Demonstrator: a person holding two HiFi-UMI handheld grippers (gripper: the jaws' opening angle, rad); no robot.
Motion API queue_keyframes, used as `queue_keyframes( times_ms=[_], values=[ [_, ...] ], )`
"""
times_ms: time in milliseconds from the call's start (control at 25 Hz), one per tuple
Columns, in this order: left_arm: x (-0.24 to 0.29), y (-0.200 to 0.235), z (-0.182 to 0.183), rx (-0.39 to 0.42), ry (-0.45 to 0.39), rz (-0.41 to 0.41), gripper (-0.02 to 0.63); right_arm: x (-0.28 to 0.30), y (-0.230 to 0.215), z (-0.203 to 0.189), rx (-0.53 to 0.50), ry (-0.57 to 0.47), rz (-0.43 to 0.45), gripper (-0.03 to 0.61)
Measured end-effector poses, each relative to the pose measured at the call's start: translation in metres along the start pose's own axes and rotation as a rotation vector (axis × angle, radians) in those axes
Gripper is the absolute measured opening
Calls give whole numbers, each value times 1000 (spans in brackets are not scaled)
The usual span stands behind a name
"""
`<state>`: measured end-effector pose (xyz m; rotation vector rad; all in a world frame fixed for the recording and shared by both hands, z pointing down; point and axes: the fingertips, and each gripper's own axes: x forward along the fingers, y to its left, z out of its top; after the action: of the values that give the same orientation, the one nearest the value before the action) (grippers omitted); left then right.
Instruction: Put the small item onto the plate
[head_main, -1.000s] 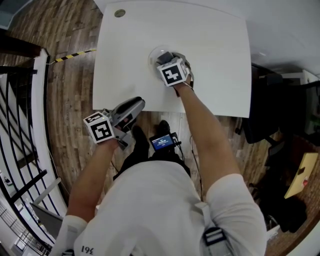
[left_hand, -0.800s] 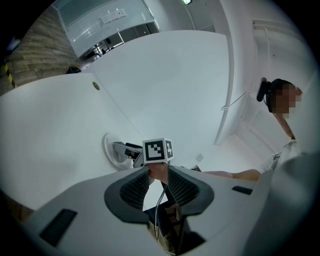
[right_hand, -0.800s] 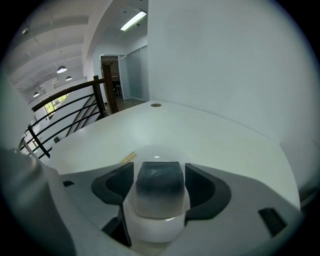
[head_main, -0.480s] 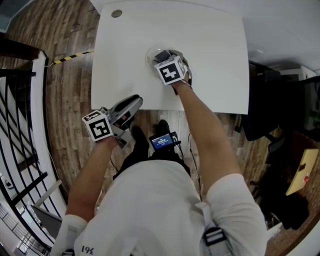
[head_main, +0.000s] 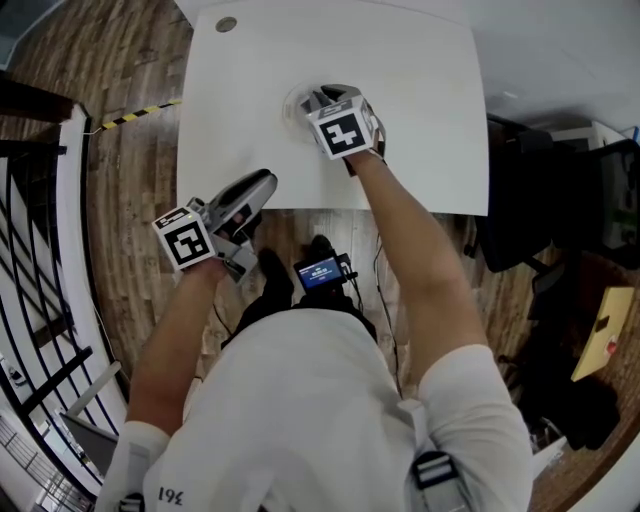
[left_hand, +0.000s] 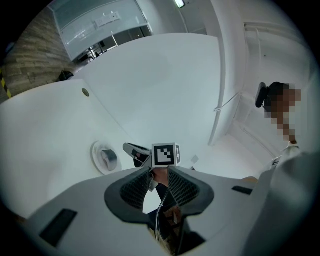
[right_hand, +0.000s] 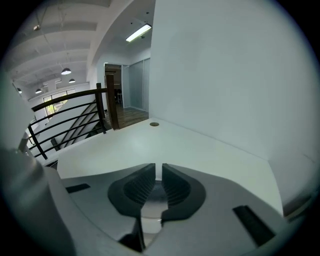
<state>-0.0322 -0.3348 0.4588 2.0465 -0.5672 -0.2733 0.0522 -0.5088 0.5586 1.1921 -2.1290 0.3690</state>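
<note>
Find the small grey rounded item (left_hand: 108, 157) lying on the round white plate (left_hand: 95, 151) on the white surface (head_main: 420, 120). Treat as light and firm; pinch across its opposite sides. Note right gripper (right_hand: 158, 170) fingers just drawn almost together on nothing, left gripper (left_hand: 159, 172) fingers slightly spread, empty.

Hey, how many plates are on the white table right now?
1. The plate sits near the table's middle, with the small item on it. No other plate shows.
</note>
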Motion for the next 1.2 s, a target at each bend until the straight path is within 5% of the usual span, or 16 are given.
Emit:
queue_keyframes(
  times_ms=[120, 680, 1200],
  values=[
    [1, -9, 3, 11, -4, -20, 109, -15, 1, 14, -34, -29, -26, 3],
    [-14, -75, 24, 68, -51, -144, 109, -126, 37, 82, -58, -275, 11, 2],
    [-49, -132, 22, 96, -85, -252, 109, -228, 66, 82, 54, -408, 50, 2]
  ],
)
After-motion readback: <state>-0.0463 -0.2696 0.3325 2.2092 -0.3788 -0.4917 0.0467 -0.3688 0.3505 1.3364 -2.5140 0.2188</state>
